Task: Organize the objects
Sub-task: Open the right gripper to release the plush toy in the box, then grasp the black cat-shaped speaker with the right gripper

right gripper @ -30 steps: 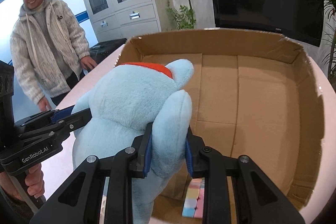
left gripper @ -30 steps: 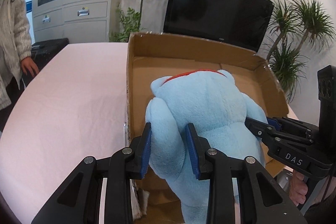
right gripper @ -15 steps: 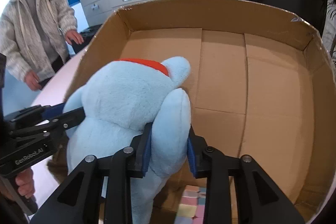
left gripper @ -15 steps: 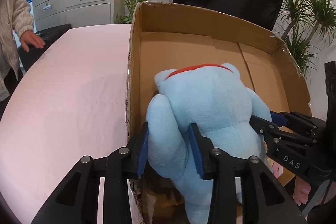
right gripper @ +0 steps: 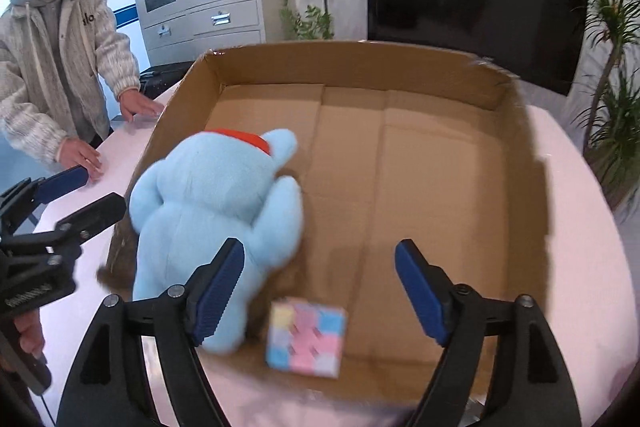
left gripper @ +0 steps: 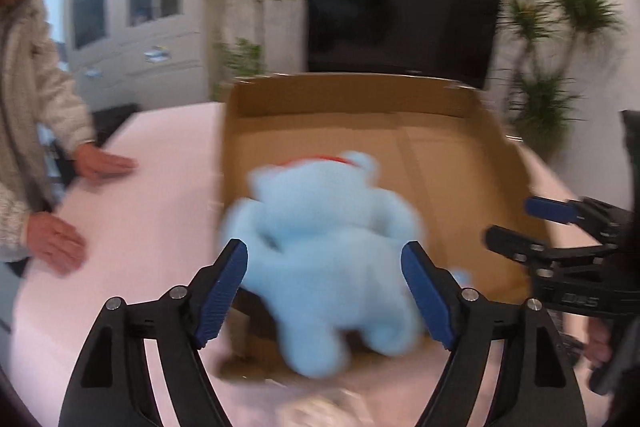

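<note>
- The blue plush toy (right gripper: 216, 211) is seen inside the cardboard box (right gripper: 400, 67), against its left wall near the front corner, with its back turned to both cameras and its red collar facing the far wall.
- The left gripper (left gripper: 324, 291) has just been opening; its jaws are now spread wide, and the toy's lower body appears between them without being pressed by either pad.
- The right gripper (right gripper: 320, 291) has likewise just been opening; its jaws stand apart, with the toy to the left of the left pad and only the box floor between them.
- The toy's long axis is judged to run from the grippers towards the far wall, leaning forward and slightly left.
- The left gripper is judged the nearer one, being centred on the toy; the right sits off to its side.
- A pastel puzzle cube (right gripper: 306, 337) lies on the box floor just right of the toy's feet.
- The box rests on a pink desk (left gripper: 140, 227), on which an onlooker's hands are laid.
</note>
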`<state>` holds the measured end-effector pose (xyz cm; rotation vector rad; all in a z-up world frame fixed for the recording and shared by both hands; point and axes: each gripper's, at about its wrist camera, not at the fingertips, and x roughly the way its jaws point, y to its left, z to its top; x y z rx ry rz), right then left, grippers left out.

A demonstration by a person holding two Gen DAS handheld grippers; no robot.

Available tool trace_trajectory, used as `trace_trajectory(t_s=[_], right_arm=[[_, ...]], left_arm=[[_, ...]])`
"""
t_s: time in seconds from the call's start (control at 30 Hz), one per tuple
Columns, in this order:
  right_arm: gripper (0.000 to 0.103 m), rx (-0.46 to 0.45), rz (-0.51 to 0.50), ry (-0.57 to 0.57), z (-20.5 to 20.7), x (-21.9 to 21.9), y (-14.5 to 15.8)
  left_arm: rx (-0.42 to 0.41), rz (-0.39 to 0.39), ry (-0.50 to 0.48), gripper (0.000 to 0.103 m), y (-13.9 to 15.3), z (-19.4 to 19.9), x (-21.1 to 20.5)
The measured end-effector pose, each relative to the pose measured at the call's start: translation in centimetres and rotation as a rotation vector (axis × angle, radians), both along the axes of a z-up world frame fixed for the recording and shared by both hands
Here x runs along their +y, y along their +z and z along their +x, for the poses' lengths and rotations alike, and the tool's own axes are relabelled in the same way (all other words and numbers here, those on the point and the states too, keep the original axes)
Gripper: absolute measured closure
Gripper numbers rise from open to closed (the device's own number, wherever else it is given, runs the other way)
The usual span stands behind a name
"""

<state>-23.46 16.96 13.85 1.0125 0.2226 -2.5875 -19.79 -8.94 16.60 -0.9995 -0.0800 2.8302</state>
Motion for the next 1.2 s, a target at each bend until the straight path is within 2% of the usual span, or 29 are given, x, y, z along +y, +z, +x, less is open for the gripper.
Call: trace_trajectory(t_s=[0.13,0.27,0.47,0.57,0.73,0.83,1.07,1.2], right_arm=[[0.026,0.053,0.068,-0.08,4.0,3.6,0.6],[0.025,0.044,0.084,-0.141,7.2,7.0,-0.3],[0.024,-0.07,-0.008,-0.202,11.1,14.7,-4.3],[0.025,-0.138,-0.089,-0.202,12.6,17.8,-6.5],[0.025,-0.196,-0.18,-0.175,15.2,20.2,-9.3],[0.025,-0.197,-0.215,-0.154,16.5,20.9,-10.6],[0.025,-0.212,-0.269,-0.203,14.7,21.2,-12.2],[0.025,-0.218,-0.296,-0.263,12.7,21.0,-12.9]], left_arm=[[-0.037,0.077,-0.138,0.021,-0.3,3.4,4.2],[-0.102,0.087,-0.249,0.02,-2.7,6.9,9.2],[-0.205,0.105,-0.349,0.02,-6.4,10.1,13.5],[-0.244,0.108,-0.38,0.02,-8.1,11.1,14.9],[-0.279,0.096,-0.467,0.02,-9.6,12.5,16.4],[-0.289,0.083,-0.497,0.02,-9.9,12.6,17.2],[-0.269,0.101,-0.534,0.02,-8.7,11.9,19.6],[-0.277,0.145,-0.533,0.02,-8.3,11.7,20.2]])
